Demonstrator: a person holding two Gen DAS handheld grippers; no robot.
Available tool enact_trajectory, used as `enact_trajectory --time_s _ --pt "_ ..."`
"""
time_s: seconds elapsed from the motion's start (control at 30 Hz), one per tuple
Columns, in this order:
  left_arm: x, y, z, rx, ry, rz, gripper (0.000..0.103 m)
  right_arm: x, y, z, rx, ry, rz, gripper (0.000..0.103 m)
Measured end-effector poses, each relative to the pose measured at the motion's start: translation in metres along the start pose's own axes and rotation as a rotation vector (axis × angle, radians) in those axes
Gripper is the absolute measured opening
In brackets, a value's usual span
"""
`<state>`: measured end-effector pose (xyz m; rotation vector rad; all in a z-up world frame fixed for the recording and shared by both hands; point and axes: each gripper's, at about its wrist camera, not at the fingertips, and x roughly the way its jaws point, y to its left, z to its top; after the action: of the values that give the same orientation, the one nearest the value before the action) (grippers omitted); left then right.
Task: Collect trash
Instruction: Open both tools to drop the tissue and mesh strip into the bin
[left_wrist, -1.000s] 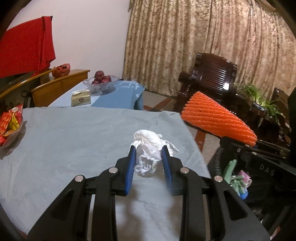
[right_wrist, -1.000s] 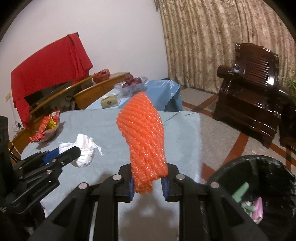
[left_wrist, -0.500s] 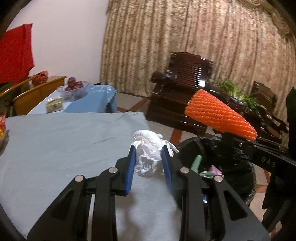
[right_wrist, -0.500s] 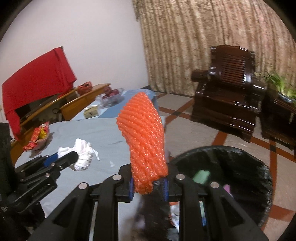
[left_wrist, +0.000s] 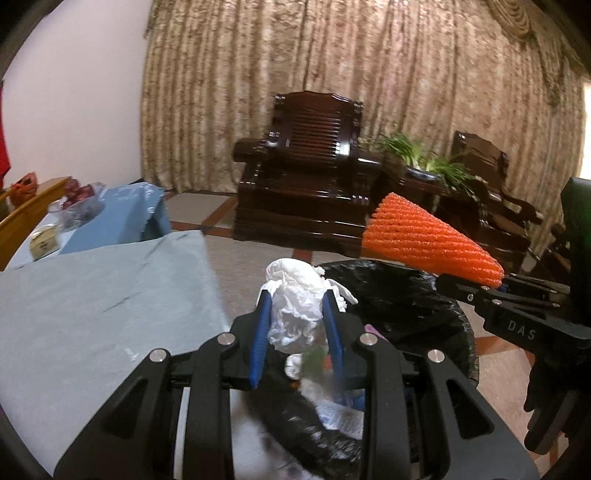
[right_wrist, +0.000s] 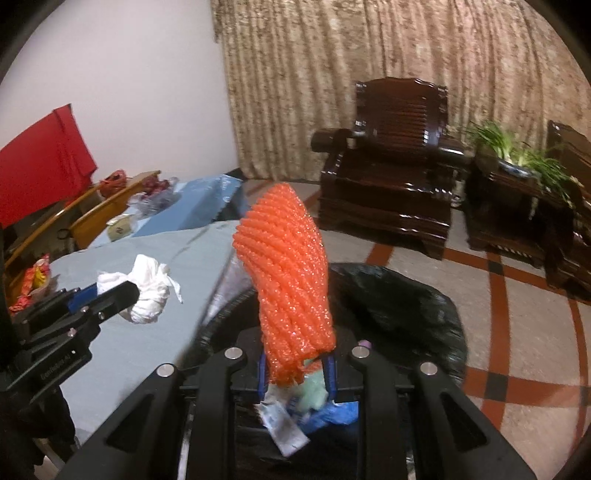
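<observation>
The left gripper is clenched on a crumpled white tissue wad, and the right gripper pinches the narrow end of an orange foam net sleeve. Just beyond and beneath both sets of tips gapes the black-lined trash bin (some litter already inside). Judging by this, each piece should be centred over the opening before letting go, since both look light and could catch on the rim.

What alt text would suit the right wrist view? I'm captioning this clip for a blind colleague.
The right gripper grips the narrow end of an orange foam net sleeve above a black-lined trash bin that already holds scraps. At left, the left gripper holds a crumpled white tissue over the edge of the grey-covered table.
</observation>
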<state>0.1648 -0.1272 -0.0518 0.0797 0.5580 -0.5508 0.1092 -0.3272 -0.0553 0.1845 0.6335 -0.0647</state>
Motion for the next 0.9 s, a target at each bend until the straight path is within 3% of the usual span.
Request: enact_trajectory --time_s 0.57,0.63,0.67,0.7,0.9 --pt "0.095 -0.026 -0.011 0.047 0.129 -0.062 0.031 0.047 -0.057 -0.022 0.065 0.091 -0.074 0.023" --pt "0.103 -0.028 -0.009 0.058 0.139 -0.061 0.036 0.053 -0.06 -0.026 0.074 0.101 -0.074 0.03" --pt "0.107 -0.027 -0.008 0.058 0.145 -0.062 0.042 0.055 -0.06 -0.027 0.076 0.107 -0.078 0.042" --pt "0.108 -0.025 -0.007 0.05 0.148 -0.063 0.055 0.056 -0.061 -0.029 0.076 0.11 -0.084 0.054" --pt "0.094 -0.012 -0.001 0.01 0.114 -0.051 0.072 0.046 -0.067 -0.03 0.098 0.074 -0.098 0.09"
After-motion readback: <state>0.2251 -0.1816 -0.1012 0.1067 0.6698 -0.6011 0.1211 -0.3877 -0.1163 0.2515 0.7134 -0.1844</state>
